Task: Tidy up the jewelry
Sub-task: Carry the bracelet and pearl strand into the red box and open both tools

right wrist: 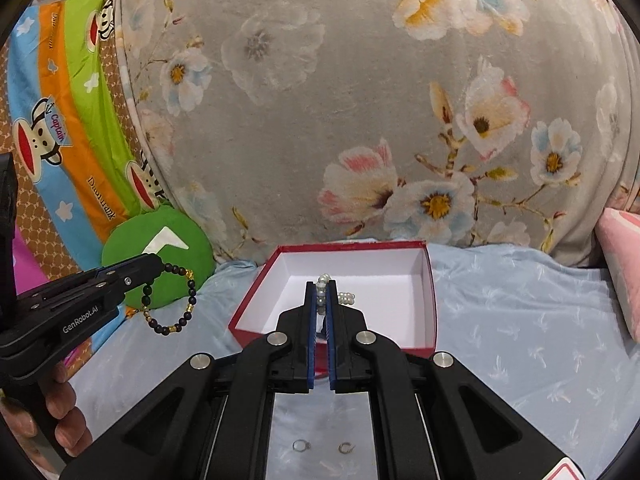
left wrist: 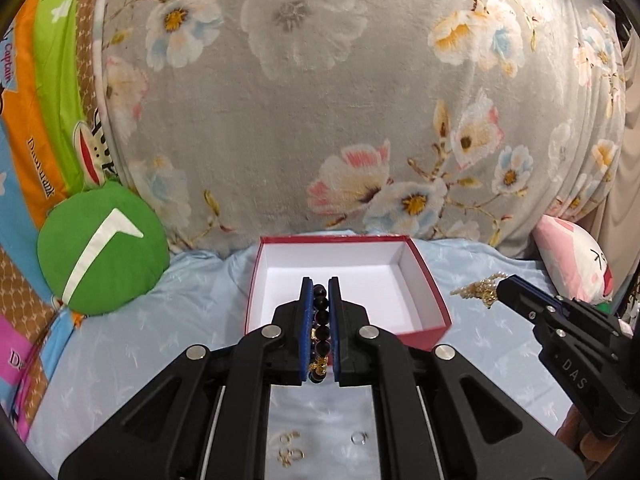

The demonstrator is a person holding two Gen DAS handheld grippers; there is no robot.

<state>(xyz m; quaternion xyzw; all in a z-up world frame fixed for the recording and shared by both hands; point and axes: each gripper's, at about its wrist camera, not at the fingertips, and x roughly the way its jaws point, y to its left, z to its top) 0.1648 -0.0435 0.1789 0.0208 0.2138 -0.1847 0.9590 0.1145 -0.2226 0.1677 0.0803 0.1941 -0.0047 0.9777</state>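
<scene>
Open box (left wrist: 434,300) sitting on the bedsheet (left wrist: 160,320), round cushion (left wrist: 102,250) lying left of it, big quilt (left wrist: 320,100) rising behind, small rings (right wrist: 324,446) lying before it.

Right tool (right wrist: 320,292) clamps pearl bracelet (right wrist: 325,286) above red box (right wrist: 430,280).

Even, bright indoor light with soft shadows; both views stay sharp ahead of the tongs, bulge strongly, and darken to black at the corners.
</scene>
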